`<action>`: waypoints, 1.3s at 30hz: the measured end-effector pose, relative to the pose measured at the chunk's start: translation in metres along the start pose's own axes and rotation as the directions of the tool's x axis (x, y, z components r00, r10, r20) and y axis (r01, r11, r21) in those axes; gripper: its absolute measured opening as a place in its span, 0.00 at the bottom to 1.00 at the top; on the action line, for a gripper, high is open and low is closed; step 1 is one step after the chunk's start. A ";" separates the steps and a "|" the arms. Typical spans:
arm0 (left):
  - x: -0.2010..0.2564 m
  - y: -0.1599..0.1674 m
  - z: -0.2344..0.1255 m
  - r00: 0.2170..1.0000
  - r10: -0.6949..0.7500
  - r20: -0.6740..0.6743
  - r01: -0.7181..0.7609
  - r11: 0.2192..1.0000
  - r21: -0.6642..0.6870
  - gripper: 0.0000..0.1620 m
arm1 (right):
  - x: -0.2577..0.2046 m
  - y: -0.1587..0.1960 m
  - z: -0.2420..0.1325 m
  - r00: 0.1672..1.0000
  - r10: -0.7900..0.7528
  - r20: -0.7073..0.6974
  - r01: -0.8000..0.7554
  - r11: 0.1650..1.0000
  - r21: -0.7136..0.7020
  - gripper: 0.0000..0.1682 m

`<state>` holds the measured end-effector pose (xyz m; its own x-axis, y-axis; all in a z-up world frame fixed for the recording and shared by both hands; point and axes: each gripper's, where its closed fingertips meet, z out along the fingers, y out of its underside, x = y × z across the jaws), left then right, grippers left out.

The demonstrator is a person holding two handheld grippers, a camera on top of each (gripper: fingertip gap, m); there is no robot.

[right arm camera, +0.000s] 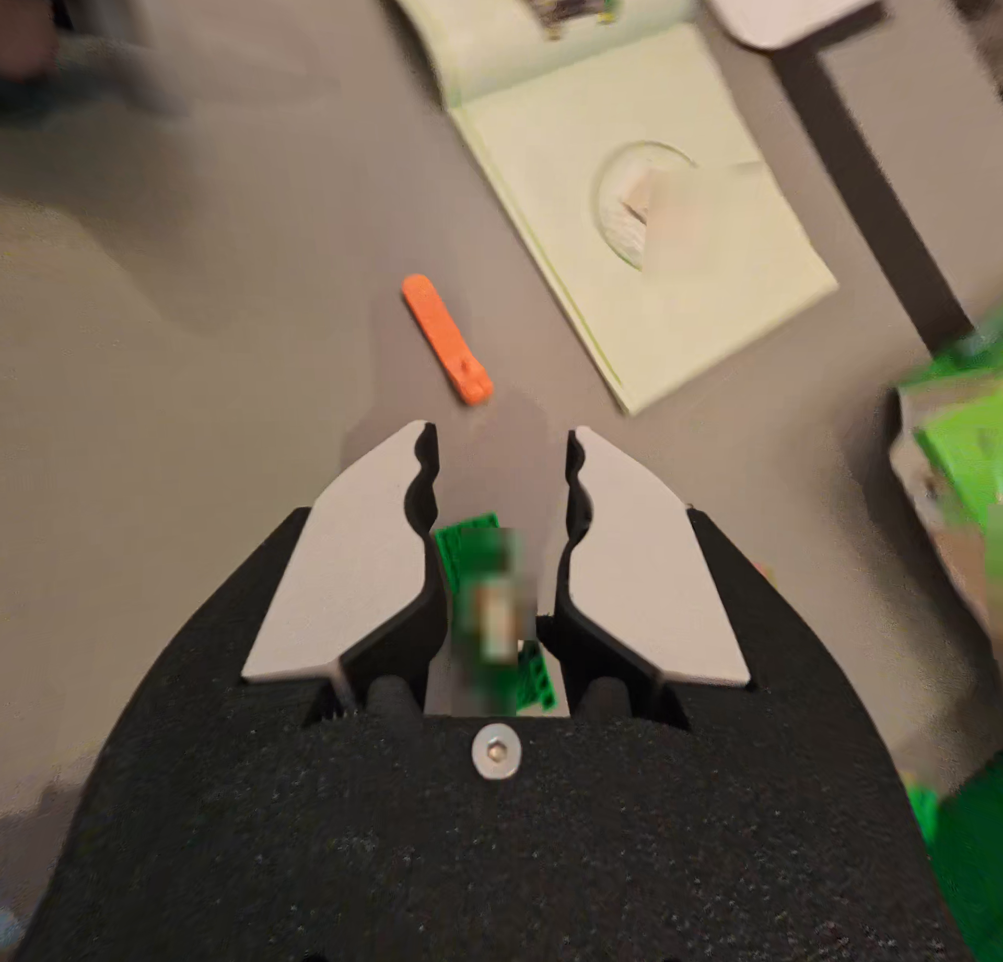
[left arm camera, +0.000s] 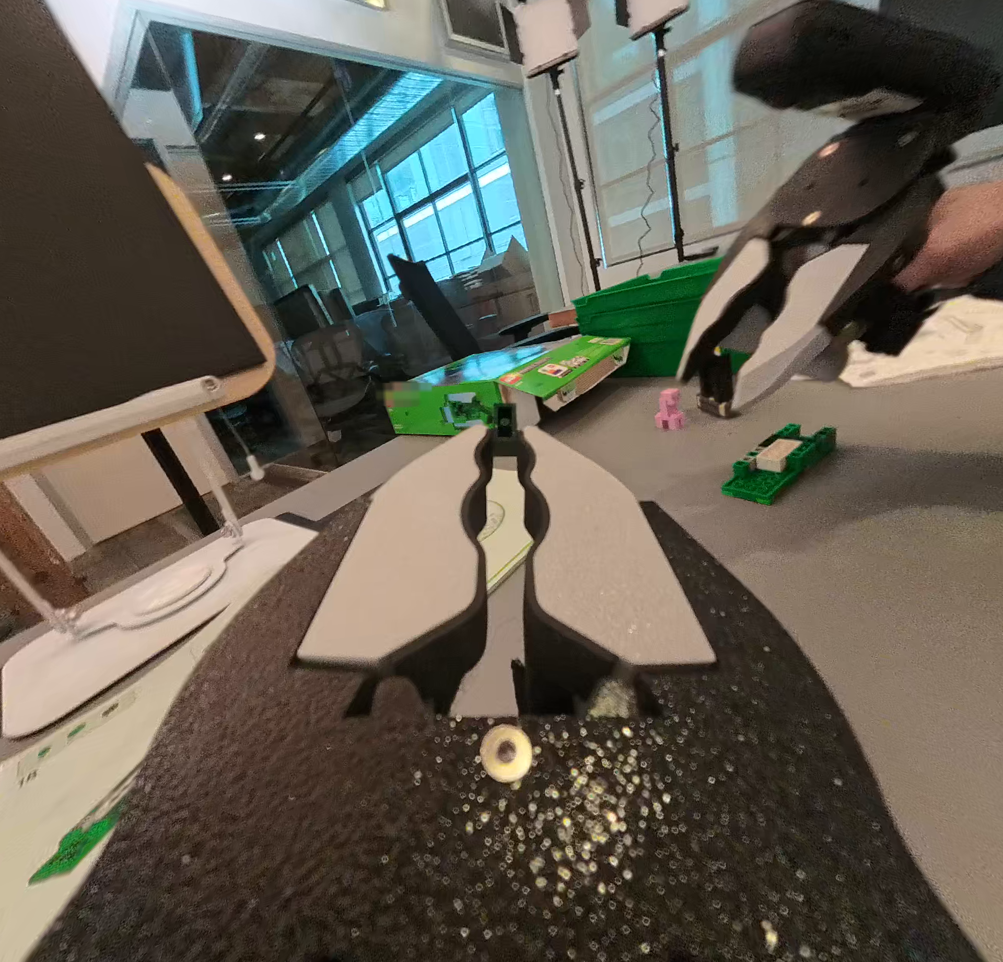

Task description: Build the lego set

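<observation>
My left gripper (left arm camera: 505,431) is shut on a small black piece with a green dot (left arm camera: 505,419), held at its fingertips above the table. My right gripper (right arm camera: 502,439) is open and empty, pointing down at the grey table. It also shows in the left wrist view (left arm camera: 724,379), with a small black and white piece (left arm camera: 713,401) standing on the table by its fingertips. A flat green lego build with a tan block on top (left arm camera: 779,461) lies on the table. In the right wrist view it shows blurred under the open fingers (right arm camera: 534,681).
A pink pig figure (left arm camera: 670,412) stands near the right gripper. An orange brick separator (right arm camera: 448,339) and the open instruction booklet (right arm camera: 624,203) lie ahead. The green lego box (left arm camera: 515,379) and green bins (left arm camera: 640,311) sit farther back. A tablet on a white stand (left arm camera: 108,626) is left. My right fingertips sit around 15 cm from my left ones. The orange brick separator (right arm camera: 448,339) is about 9 cm from my right fingertips and 15 cm from my left.
</observation>
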<state>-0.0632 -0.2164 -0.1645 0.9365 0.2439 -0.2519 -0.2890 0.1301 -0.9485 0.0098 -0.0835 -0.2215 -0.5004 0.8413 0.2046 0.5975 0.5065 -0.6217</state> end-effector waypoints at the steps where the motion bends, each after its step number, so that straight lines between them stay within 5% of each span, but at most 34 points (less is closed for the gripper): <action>1: 0.006 0.001 0.004 1.000 0.018 -0.016 -0.018 1.000 -0.002 0.04 | 0.007 0.015 -0.014 0.995 0.081 -0.050 -0.078 0.995 0.059 0.29; 5: 0.023 0.000 0.013 0.995 0.046 -0.088 -0.045 0.999 0.016 0.04 | 0.003 0.084 -0.032 0.955 0.279 -0.101 -0.266 0.955 0.129 0.39; 8: 0.031 -0.002 0.013 0.989 0.082 -0.123 -0.079 0.996 0.030 0.04 | -0.008 0.116 -0.024 0.963 0.246 -0.109 -0.237 0.968 0.088 0.42; 18: 0.035 0.001 0.013 0.971 0.170 -0.166 -0.170 0.985 0.017 0.04 | 0.000 0.112 -0.004 0.997 -0.069 0.040 0.076 0.975 -0.210 0.34; 26: 0.011 0.007 0.012 0.979 0.159 -0.126 -0.163 0.987 -0.017 0.05 | 0.008 0.113 0.006 0.973 -0.150 0.179 0.206 0.910 -0.360 0.35; 32: -0.002 0.009 0.010 0.983 0.154 -0.103 -0.158 0.987 -0.030 0.05 | 0.004 0.110 0.010 0.978 -0.102 0.184 0.172 0.892 -0.418 0.22; 39: -0.020 0.008 0.009 0.990 0.132 -0.045 -0.133 0.991 -0.007 0.05 | -0.005 0.084 0.010 0.976 0.183 -0.117 -0.216 0.875 -0.432 0.22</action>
<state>-0.0863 -0.2113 -0.1654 0.8980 0.2150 -0.3838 -0.4095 0.0895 -0.9079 0.0562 -0.0472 -0.2817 -0.3056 0.9361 0.1741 0.9021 0.3431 -0.2617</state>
